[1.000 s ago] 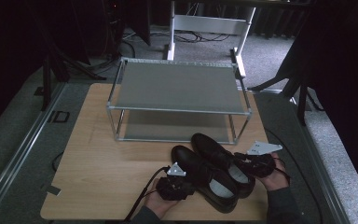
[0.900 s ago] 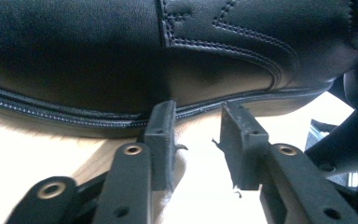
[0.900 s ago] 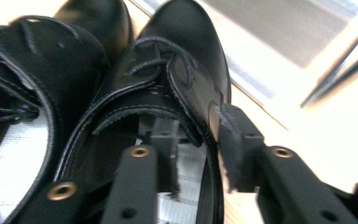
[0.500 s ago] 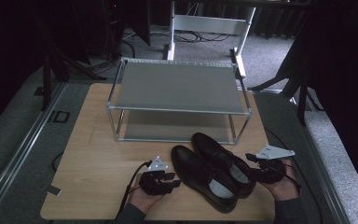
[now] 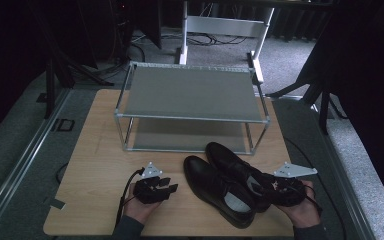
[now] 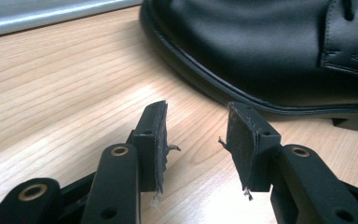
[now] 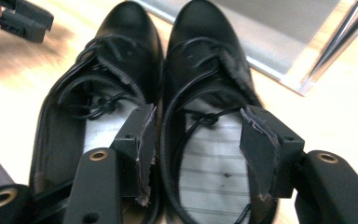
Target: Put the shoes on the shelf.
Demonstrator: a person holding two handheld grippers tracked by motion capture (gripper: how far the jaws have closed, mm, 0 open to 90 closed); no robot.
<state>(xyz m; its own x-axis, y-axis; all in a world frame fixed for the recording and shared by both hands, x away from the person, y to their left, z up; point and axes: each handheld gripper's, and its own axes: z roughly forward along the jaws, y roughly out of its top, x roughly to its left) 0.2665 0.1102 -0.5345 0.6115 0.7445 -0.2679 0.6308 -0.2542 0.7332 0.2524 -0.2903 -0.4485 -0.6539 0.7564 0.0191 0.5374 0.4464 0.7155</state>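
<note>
The left claw (image 5: 169, 187) rests low on the wooden table (image 5: 100, 165), just beside the left black dress shoe (image 5: 217, 192). Its jaws have just been opening and now stand spread with only bare wood between them; in the left gripper view the shoe's side and sole edge (image 6: 270, 60) lie just ahead of the pads (image 6: 156, 140).

The pair sits side by side on the table in front of the two-tier metal shoe rack (image 5: 192, 117), toes pointing toward it. The right shoe (image 5: 235, 162) has the right claw (image 5: 265, 187) at its heel end. That claw's jaws have also just been opening; in the right gripper view they stand apart over the shoe's opening (image 7: 209, 154), pinching nothing.

If the shoes are meant for the rack, a good grip would probably take each one by the heel collar, one pad inside and one outside, then lift it level so the toe clears the rack's front rail.

Both rack shelves (image 5: 190, 92) are bare. Each shoe holds only its pale insole and loose laces.
</note>
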